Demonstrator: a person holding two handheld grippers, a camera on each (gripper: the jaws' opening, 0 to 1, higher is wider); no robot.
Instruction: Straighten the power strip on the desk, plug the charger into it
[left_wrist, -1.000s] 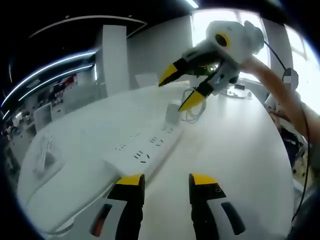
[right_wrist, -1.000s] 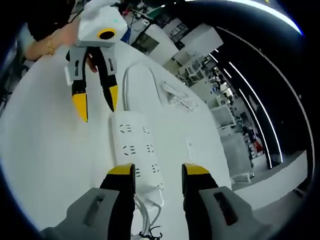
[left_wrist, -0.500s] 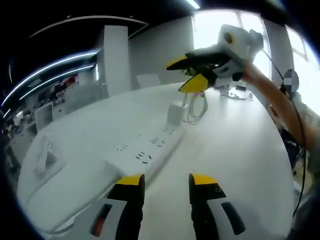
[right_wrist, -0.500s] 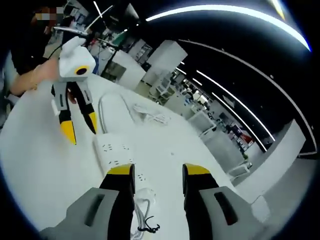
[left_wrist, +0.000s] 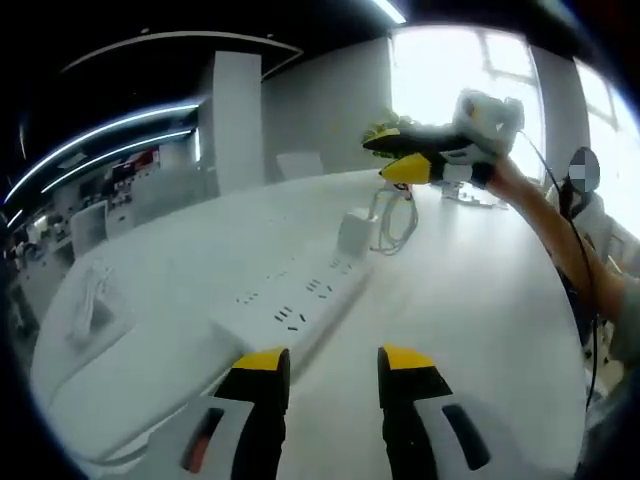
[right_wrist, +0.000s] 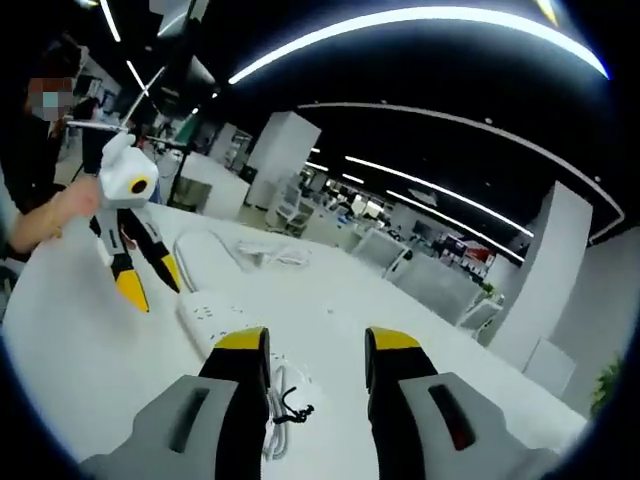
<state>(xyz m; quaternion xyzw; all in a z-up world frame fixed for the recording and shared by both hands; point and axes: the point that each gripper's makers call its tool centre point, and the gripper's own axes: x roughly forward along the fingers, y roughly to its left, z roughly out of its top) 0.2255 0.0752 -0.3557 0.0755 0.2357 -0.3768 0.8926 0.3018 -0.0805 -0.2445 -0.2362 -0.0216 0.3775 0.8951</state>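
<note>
Holding nothing: left gripper (left_wrist: 332, 362) low over the white counter (left_wrist: 470, 290), fingers parted by a narrow gap and bare; right gripper (right_wrist: 305, 345) likewise apart and empty, raised in the air. Lying flat on the counter, white power strip (left_wrist: 290, 305), its near end just ahead of the left fingers. Charger (left_wrist: 353, 232) standing at the strip's far end beside a looped cable (left_wrist: 395, 215). From the right gripper view, coiled cable (right_wrist: 283, 408) between the fingers, open-plan office with ceiling light strips (right_wrist: 400, 25) beyond
</note>
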